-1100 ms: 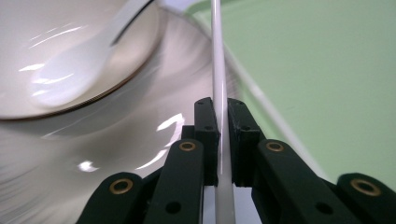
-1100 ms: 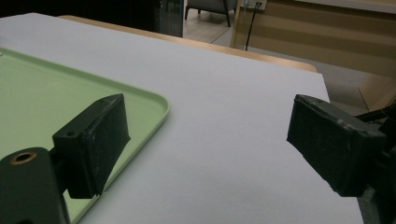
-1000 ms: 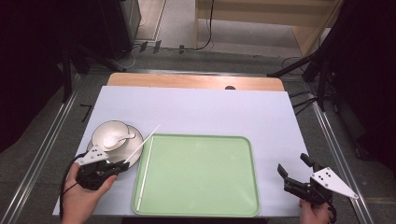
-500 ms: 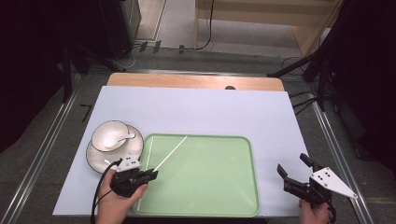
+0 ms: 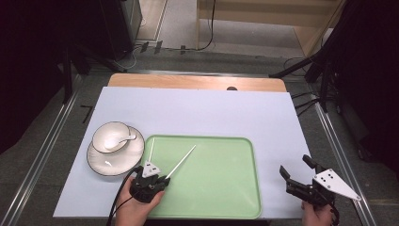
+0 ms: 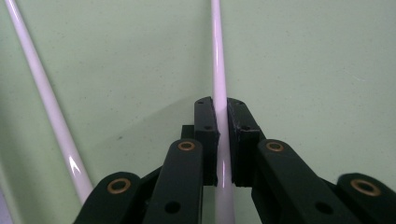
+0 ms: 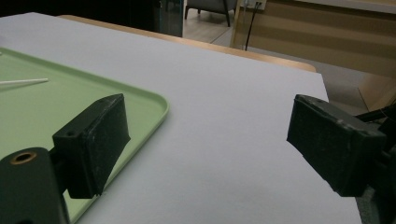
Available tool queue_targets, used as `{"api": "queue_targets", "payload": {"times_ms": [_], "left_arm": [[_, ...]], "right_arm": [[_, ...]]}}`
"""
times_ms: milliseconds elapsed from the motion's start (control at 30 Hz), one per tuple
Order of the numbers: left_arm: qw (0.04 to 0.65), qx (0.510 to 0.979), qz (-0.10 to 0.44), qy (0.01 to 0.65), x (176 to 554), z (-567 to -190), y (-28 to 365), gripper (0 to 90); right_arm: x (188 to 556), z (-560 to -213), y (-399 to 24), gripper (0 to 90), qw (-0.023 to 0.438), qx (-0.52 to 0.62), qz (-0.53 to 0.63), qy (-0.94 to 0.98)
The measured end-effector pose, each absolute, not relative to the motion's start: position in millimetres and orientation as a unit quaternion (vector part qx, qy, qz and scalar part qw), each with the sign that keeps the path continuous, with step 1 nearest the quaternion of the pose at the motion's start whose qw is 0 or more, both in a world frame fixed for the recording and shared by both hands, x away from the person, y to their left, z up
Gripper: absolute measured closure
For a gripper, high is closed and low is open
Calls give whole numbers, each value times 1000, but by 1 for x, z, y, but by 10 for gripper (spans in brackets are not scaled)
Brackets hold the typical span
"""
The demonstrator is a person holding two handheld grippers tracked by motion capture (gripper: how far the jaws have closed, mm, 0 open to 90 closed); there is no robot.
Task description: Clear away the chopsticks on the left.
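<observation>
Left gripper (image 5: 164, 178) sits at the near left corner of the green tray (image 5: 221, 197), jaws clamped tight on a white chopstick (image 5: 181, 161). In the left gripper view the same stick (image 6: 219, 84) runs straight ahead out of the closed jaws, over the tray floor (image 6: 303, 60). Whether its far tip touches the tray cannot be told. A second white chopstick (image 5: 151, 149) lies just to the gripper's left, angled away from the held one; in the left gripper view it (image 6: 44, 93) crosses the tray floor at the left, apart from the jaws. The person's left hand (image 5: 136, 212) grips the tool body from below.

Beyond and to the left of the left gripper, off the tray, a white saucer (image 5: 101, 162) on the pale table sheet (image 5: 202, 108) carries a white cup (image 5: 110, 136) with a white spoon (image 5: 123, 140) in it.

Right gripper (image 5: 297, 173) is well apart, past the tray's right edge, over bare sheet. Jaws spread wide, nothing between them. In the right gripper view the tray's corner (image 7: 149, 100) lies just to the left of its left jaw, and a chopstick tip (image 7: 25, 81) shows farther left on the tray.
</observation>
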State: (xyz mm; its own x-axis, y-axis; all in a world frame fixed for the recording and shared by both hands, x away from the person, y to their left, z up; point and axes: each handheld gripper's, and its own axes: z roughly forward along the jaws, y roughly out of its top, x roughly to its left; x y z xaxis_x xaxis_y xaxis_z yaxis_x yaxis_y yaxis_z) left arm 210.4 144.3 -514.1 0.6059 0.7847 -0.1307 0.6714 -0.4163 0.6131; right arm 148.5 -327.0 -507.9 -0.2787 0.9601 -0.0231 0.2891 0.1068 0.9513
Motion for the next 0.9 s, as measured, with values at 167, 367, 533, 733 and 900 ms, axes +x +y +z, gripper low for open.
{"api": "queue_targets", "payload": {"times_ms": [167,367,533,733,900], "left_arm": [[319,841,98,426,208,-514,142,815],[329,838,77,428,212,-514,145,754],[361,832,77,415,224,-508,144,657],[366,842,82,387,244,-503,114,866],[353,855,89,371,258,-513,87,900]], "right_arm": [[149,-508,-327,129,360,480,465,651],[148,-508,-325,129,359,480,465,652],[148,-507,-326,129,363,480,465,650],[148,-507,-327,129,361,483,466,647],[148,-508,-326,129,360,478,468,650]]}}
